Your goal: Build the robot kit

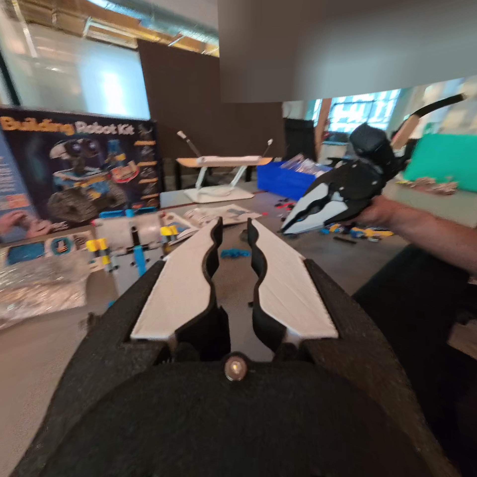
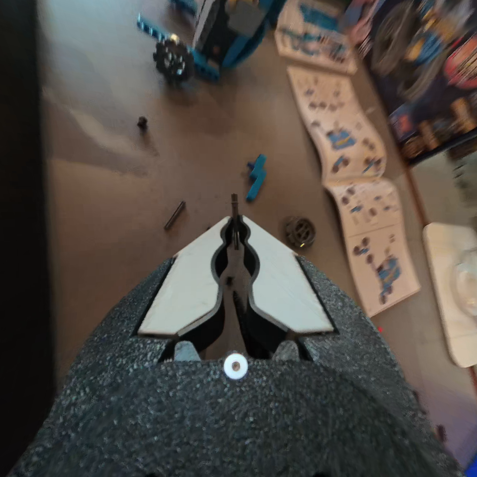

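Over the bench: both tongs hang above a brown-grey bench (image 2: 108, 180) strewn with small building-kit parts.
Left tongs: the left tongs (image 1: 235, 227) stand parted with a clear gap between the tips and nothing in them; a small blue part (image 1: 235, 253) lies on the bench just beyond that gap.
Right tongs: the right tongs (image 2: 234, 219) are closed down on a thin black pin (image 2: 234, 206), whose end pokes out past the tips; from the left wrist view they show off to the right, held in a hand (image 1: 379, 211) and tilted down toward the bench.
Open room: the widest bare stretch of bench lies left of the right tongs, running to a dark edge at the far left of that view; only a black rod (image 2: 175, 215) and a small black stud (image 2: 141, 121) lie there.
Edges: an open instruction booklet (image 2: 356, 180) runs along the right side, and a printed kit box (image 2: 426, 77) stands beyond it.
Near the tips: a blue piece (image 2: 256, 178) lies just ahead and right of the pin, and a grey wheel (image 2: 299, 232) sits close beside the right finger.
Farther off: a half-built blue model (image 2: 219, 38) with a black gear (image 2: 173, 60) sits ahead of the right tongs, well apart.
Left side clutter: a white plate with yellow-and-blue posts (image 1: 100, 247) stands left of the left tongs, beside clear plastic bags (image 1: 38, 289).
Room: a white stand (image 1: 219, 180), a blue bin (image 1: 281, 178) and bright windows behind; both views are blurred.
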